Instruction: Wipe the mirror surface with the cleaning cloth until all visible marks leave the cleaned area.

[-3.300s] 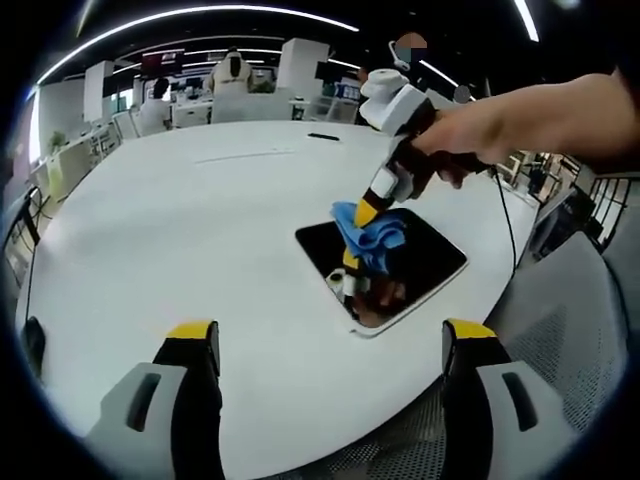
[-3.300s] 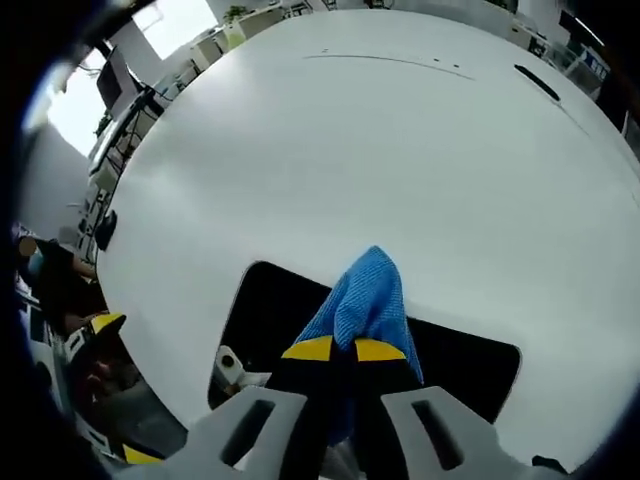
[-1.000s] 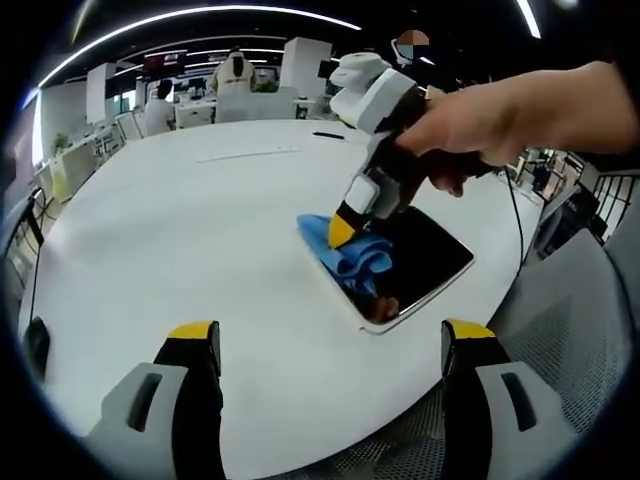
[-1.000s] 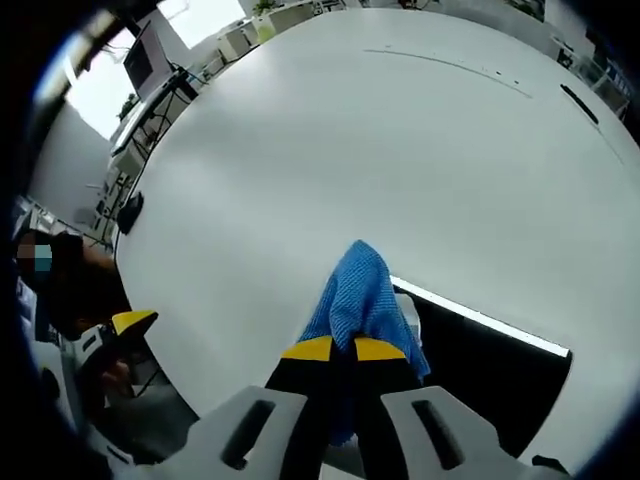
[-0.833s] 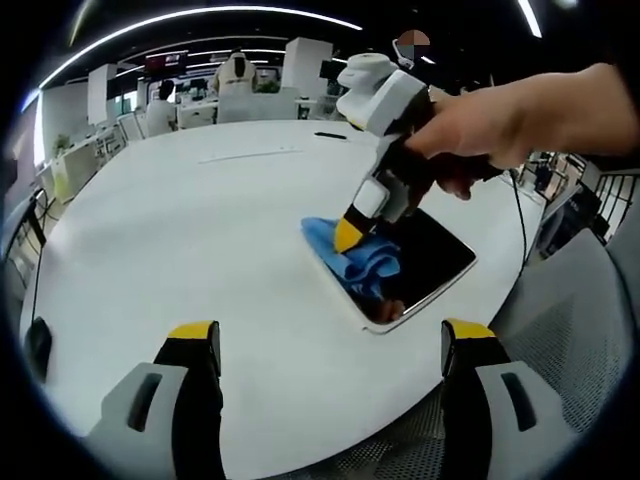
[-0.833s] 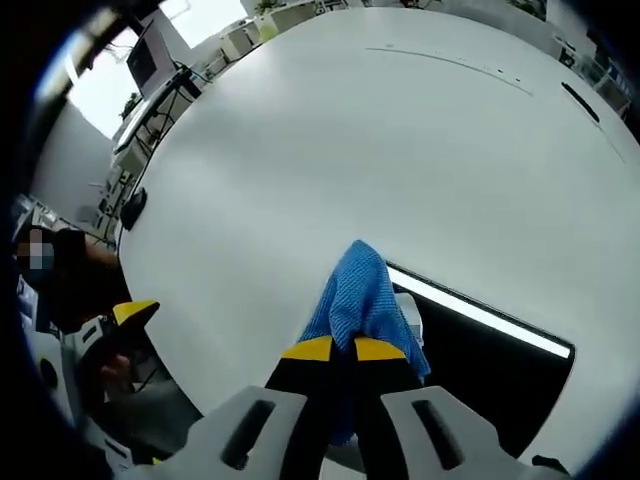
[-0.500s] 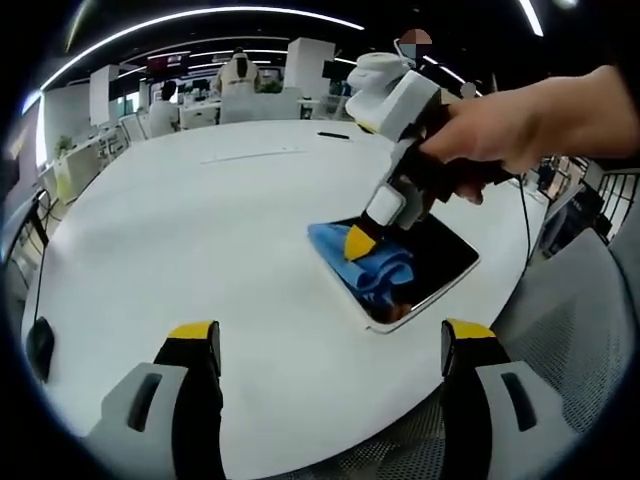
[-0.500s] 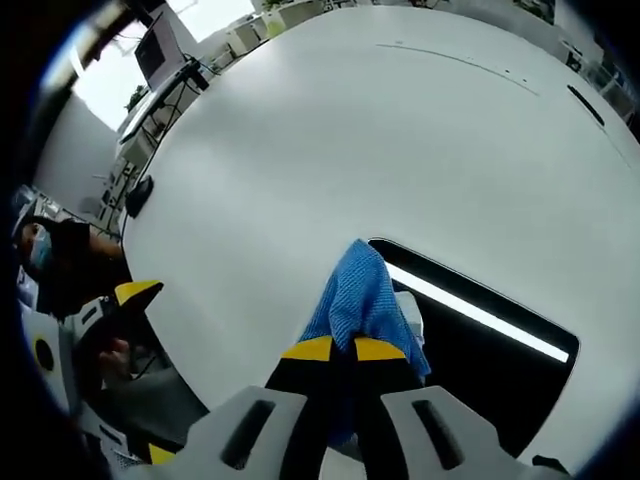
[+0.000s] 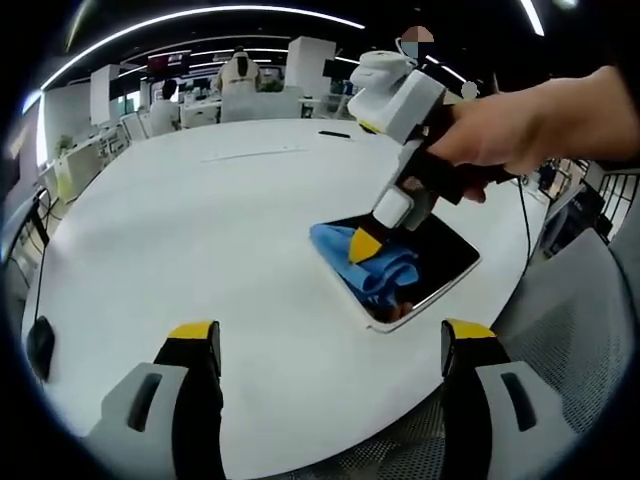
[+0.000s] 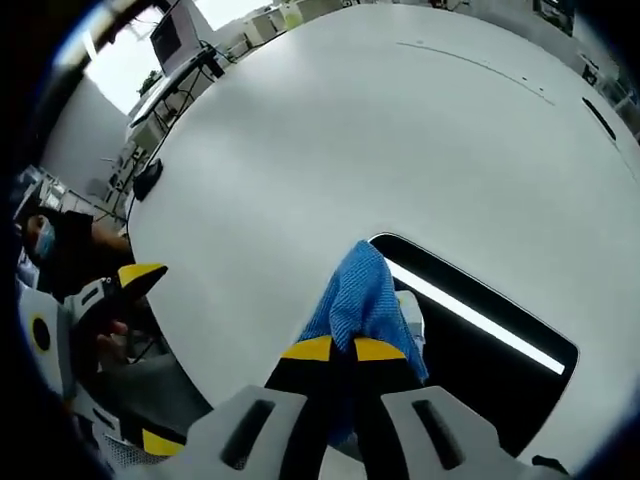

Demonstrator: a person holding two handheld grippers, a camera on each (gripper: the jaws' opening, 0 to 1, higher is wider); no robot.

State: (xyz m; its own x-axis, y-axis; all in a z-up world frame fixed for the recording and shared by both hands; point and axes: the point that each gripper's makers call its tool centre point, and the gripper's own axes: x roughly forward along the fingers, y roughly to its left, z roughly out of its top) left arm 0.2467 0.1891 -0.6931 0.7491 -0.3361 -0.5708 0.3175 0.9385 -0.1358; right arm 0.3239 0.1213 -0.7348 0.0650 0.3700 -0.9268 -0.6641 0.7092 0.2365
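**Blue cloth pressed on the mirror mid-wipe**

The right gripper [image 9: 365, 243] pinches 1 blue cloth [image 9: 372, 262] between its fingers [image 10: 312, 349], which are pressed together on the fabric, and holds it down against 1 dark mirror [image 9: 440, 252], likely so the wad rubs the glass. The mirror lies flat near the edge of the white bench [image 9: 200, 230]. The left gripper [image 9: 330, 345] hovers apart from the mirror with its fingers spread and holding nothing, probably kept clear of the wiping.

left gripper [image 9: 330, 345]: grey jaws, black inner pads, yellow tips | right gripper [image 10: 343, 349]: white-grey body, black jaws, yellow tips | hand [image 9: 500, 130]: bare
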